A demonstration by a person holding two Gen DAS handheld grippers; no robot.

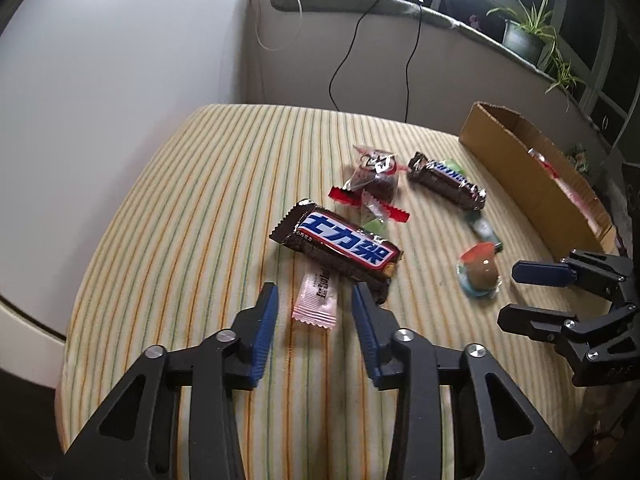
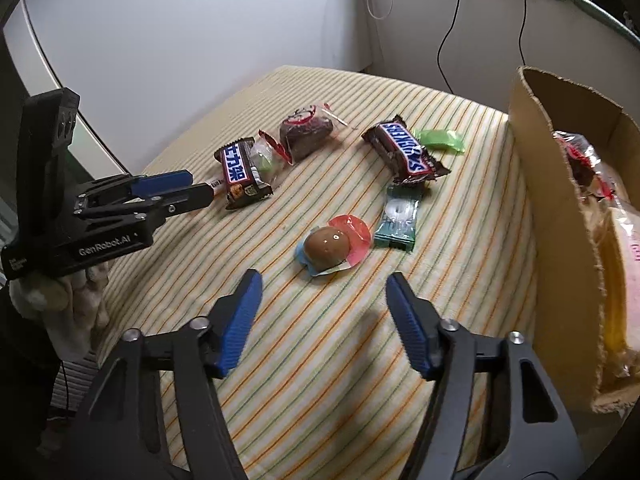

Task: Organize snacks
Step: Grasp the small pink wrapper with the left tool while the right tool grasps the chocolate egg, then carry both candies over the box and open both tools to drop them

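Snacks lie on a striped cloth point(image 1: 180, 208). My left gripper point(image 1: 314, 298) is open, its fingers either side of a pink sachet point(image 1: 318, 300) that lies partly under a Snickers bar with Chinese lettering point(image 1: 340, 246). My right gripper point(image 2: 320, 288) is open and empty, just short of a chocolate egg point(image 2: 326, 246) on its foil. Further back lie a second Snickers bar point(image 2: 404, 152), a clear bag with a brown cake point(image 2: 306, 134), a green candy point(image 2: 440, 140) and a teal mint packet point(image 2: 398, 220). The right gripper also shows in the left wrist view point(image 1: 520, 292).
An open cardboard box point(image 2: 560, 200) stands at the right and holds several wrapped snacks. A white wall, hanging cables point(image 1: 340, 64) and a ledge with potted plants point(image 1: 524, 36) lie behind. The cloth's left edge drops off near the left gripper point(image 2: 192, 188).
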